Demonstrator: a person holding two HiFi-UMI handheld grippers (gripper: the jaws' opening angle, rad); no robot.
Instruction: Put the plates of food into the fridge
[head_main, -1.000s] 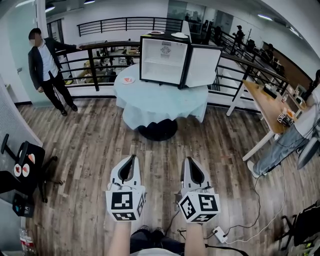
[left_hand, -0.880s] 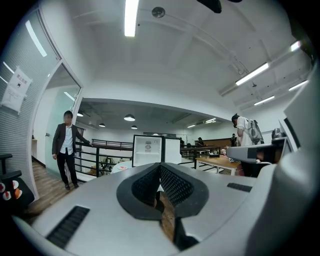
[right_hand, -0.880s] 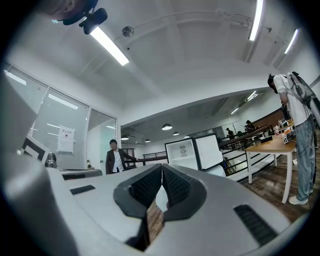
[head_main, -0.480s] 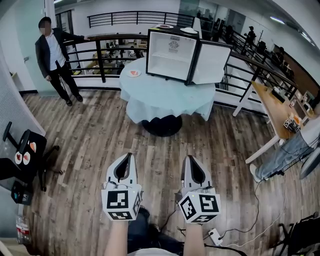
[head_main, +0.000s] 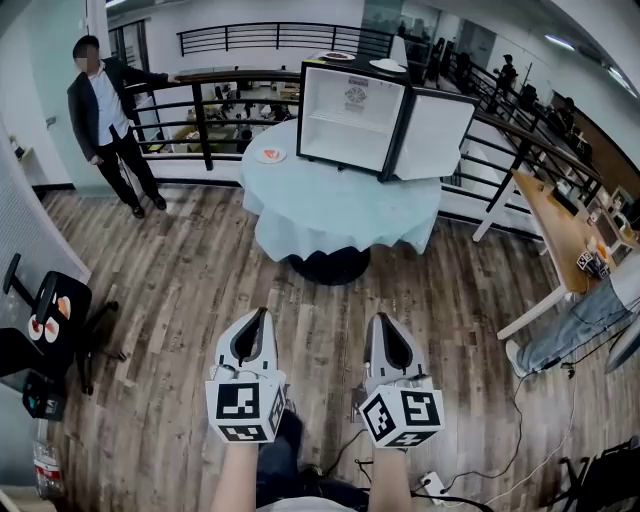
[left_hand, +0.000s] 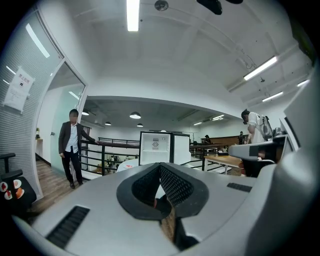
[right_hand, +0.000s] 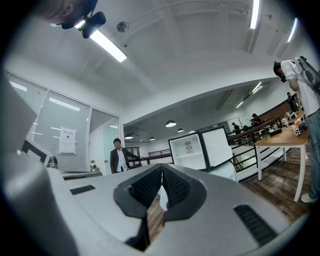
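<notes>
Jaws of both tools are pressed together, and in either gripper view we see nothing caught between them. Our left gripper (head_main: 264, 316) sits low in the centre of the head view, its marker cube toward the bottom edge. Our right gripper (head_main: 379, 320) is just beside it to the right, apart from it. Both point up the frame over the wooden floor (head_main: 190, 290).

Beyond their tips, in the upper middle of the frame, stands a round table (head_main: 340, 210) under a pale blue cloth. On it is a white mini fridge (head_main: 352, 115) with its door (head_main: 436, 135) swung open to the right and its white inside facing us. A plate of food (head_main: 268, 156) lies on the cloth just left of the fridge, apart from it. A second plate (head_main: 388, 66) rests on the fridge top near its right corner, and a third plate (head_main: 337, 56) lies further left on that top. What these two carry we cannot tell.

Behind the table a black railing (head_main: 215, 95) runs across the frame. At the upper left a person in a dark jacket (head_main: 103, 110) stands with one arm on that railing. A wooden desk (head_main: 555, 220) lines the right edge, with a person in jeans (head_main: 580, 320) below it. A black chair (head_main: 45, 325) stands at the left edge, and a white power strip (head_main: 436, 487) lies on the floor at the bottom.
</notes>
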